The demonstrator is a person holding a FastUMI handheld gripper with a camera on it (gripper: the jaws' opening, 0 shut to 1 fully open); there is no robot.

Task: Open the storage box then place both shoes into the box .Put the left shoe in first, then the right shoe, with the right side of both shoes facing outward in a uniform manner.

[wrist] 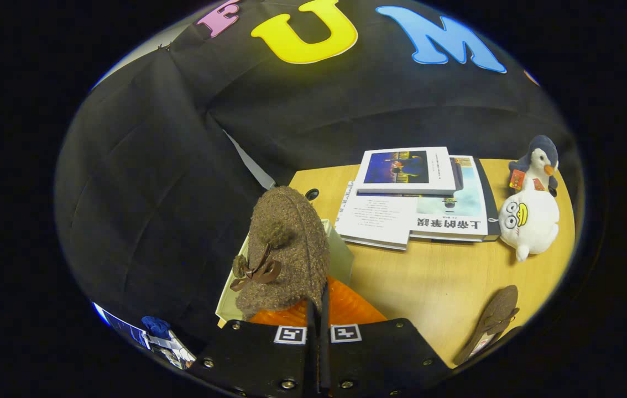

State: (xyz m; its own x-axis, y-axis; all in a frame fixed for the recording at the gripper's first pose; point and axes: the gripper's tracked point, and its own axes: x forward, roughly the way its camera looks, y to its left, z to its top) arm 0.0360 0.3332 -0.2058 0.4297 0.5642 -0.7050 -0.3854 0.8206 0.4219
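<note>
Wooden table [435, 276] beyond; tongs [318, 309] pinching a brown shoe [286, 254] (bow outward) above the storage box [341, 257].

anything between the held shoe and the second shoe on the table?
Gripper view: bare tabletop lies between the held brown shoe and the other shoe. Gripper pinches the first.

Your gripper [318, 318] has two flat black plates with small round metal screws along their edges, and each plate carries one square white marker with a black pattern near the middle.
</note>
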